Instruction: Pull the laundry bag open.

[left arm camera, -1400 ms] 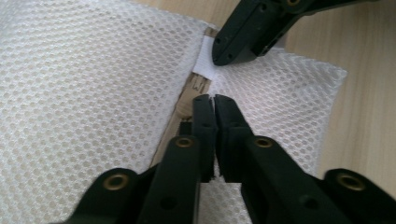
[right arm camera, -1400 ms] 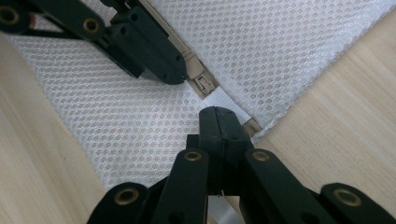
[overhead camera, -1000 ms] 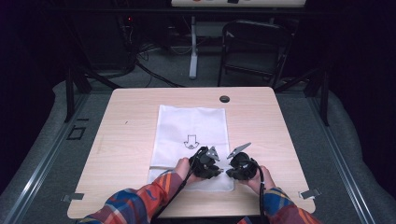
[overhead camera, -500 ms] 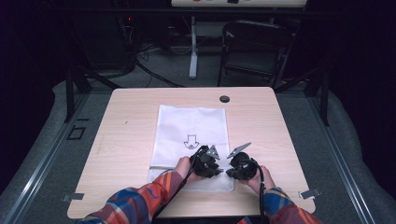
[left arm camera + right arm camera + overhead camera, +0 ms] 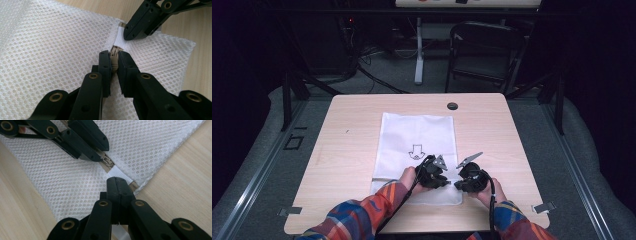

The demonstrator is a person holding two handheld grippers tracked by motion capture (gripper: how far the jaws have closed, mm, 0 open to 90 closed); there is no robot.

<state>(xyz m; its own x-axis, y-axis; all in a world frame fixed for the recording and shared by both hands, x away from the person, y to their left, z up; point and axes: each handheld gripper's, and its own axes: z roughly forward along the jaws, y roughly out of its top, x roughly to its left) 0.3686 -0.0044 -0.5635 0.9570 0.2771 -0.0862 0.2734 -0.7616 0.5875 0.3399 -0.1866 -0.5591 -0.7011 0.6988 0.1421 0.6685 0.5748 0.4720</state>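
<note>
A white mesh bag [image 5: 417, 135] lies flat on the wooden table [image 5: 347, 150], with its zip at the near edge. In the left gripper view my left gripper [image 5: 114, 55] has just been closing and now pinches the beige zip pull [image 5: 115, 51] between its pads. Just beyond it, my right gripper [image 5: 133, 33] clamps the white fabric tab [image 5: 120, 41] at the zip's end. The right gripper view has my right gripper [image 5: 117, 181] shut on that tab [image 5: 115, 173], with the zip pull [image 5: 108, 160] a short way ahead. Both hands sit close together at the bag's near right corner.
A black arrow [image 5: 416, 151] is printed on the bag. A dark cable hole [image 5: 452, 106] sits near the table's far edge. A chair [image 5: 484, 50] and cables stand on the floor beyond. Bare wood lies left and right of the bag.
</note>
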